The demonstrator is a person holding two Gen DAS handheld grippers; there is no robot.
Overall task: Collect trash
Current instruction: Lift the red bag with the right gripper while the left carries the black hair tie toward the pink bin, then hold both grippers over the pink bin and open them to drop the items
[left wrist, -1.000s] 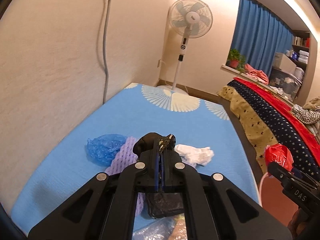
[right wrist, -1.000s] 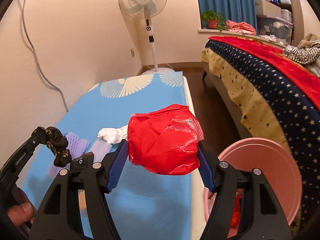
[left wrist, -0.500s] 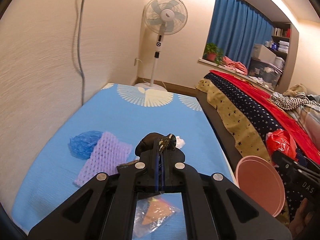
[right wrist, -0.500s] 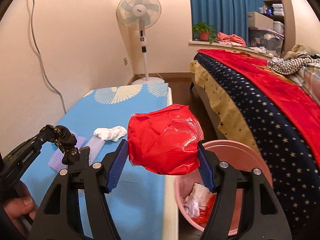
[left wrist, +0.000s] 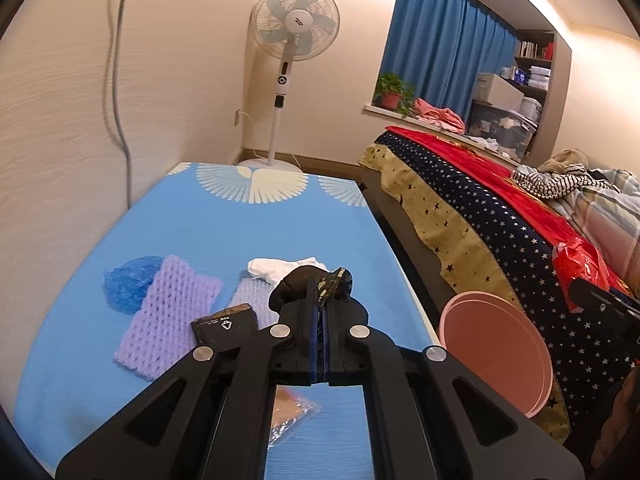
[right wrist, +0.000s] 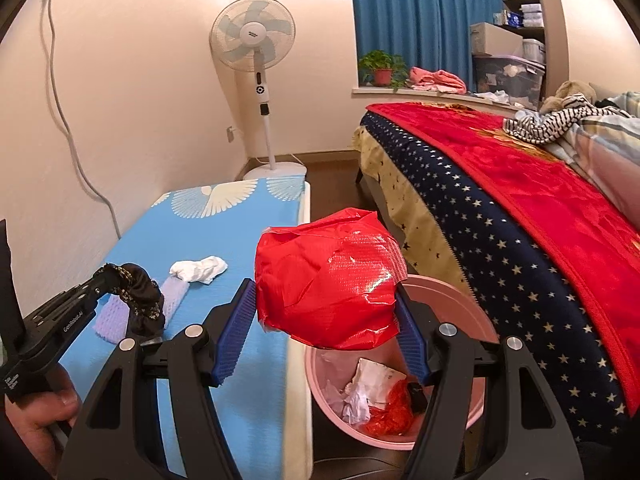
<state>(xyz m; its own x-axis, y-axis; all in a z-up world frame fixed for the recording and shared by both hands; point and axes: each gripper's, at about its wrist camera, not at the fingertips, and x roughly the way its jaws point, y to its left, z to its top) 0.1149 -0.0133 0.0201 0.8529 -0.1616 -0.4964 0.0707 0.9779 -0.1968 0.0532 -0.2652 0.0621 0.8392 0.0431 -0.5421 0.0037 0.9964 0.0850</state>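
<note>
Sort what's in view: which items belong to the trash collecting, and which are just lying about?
Job:
red bag in right hand-held gripper
dark scrunchie in left hand-held gripper
pink bin
white tissue
purple foam nets
blue bag

Bystanders:
fan
potted plant
striped clothes

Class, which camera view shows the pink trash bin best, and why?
The right wrist view: it looks into the pink trash bin, showing its rim and the crumpled trash inside, below the red plastic bag. The left wrist view shows only the bin's rim edge-on, contents hidden.
</note>
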